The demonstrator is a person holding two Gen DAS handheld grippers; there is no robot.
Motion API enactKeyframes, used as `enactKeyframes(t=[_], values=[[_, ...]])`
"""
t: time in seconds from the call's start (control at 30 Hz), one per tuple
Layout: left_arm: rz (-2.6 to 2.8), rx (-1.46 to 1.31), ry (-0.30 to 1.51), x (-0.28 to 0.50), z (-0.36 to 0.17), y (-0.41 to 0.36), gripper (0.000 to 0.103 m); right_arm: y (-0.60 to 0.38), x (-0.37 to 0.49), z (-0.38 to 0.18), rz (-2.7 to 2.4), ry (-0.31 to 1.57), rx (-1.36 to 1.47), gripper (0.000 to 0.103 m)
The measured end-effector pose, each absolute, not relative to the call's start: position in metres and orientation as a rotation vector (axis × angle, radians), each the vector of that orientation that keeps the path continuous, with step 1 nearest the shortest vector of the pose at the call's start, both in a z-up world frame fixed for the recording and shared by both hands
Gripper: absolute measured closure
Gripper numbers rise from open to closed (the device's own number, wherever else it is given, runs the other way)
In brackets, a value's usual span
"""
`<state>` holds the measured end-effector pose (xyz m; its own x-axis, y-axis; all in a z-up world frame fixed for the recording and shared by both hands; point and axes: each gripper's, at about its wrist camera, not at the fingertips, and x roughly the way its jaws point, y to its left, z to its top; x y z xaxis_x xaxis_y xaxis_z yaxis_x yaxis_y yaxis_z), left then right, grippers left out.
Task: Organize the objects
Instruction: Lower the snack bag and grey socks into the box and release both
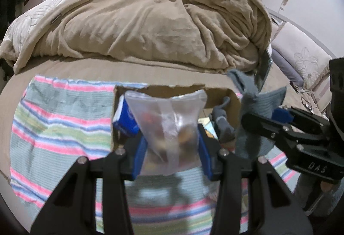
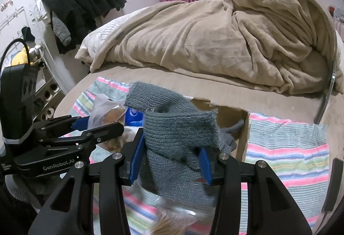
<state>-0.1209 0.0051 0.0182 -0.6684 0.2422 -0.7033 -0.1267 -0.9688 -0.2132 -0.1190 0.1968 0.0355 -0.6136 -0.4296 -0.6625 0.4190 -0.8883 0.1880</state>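
My left gripper (image 1: 171, 149) is shut on a clear zip bag (image 1: 169, 125) with small brownish items inside, held just in front of an open cardboard box (image 1: 233, 99). The bag also shows in the right wrist view (image 2: 107, 110). My right gripper (image 2: 171, 161) is shut on a grey knitted garment (image 2: 178, 138), held beside the box (image 2: 234, 114); the garment also shows in the left wrist view (image 1: 255, 105). The box holds a blue carton (image 1: 125, 118) and a grey sock-like item (image 1: 223, 125).
The box sits on a striped pink, green and blue towel (image 1: 58, 125) on a bed. A crumpled beige blanket (image 1: 150, 19) fills the back of the bed. Another clear bag (image 2: 172, 220) lies under my right gripper. Dark clothes (image 2: 81, 4) hang at the left wall.
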Motion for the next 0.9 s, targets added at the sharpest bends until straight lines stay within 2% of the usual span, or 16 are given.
enactKeyframes(t=[0.9], values=[[2.650,-1.272,-0.168,-0.195,-0.040,0.023,0.057,0.190,-0.194,-0.029,-2.469,-0.002,1.185,0.055]])
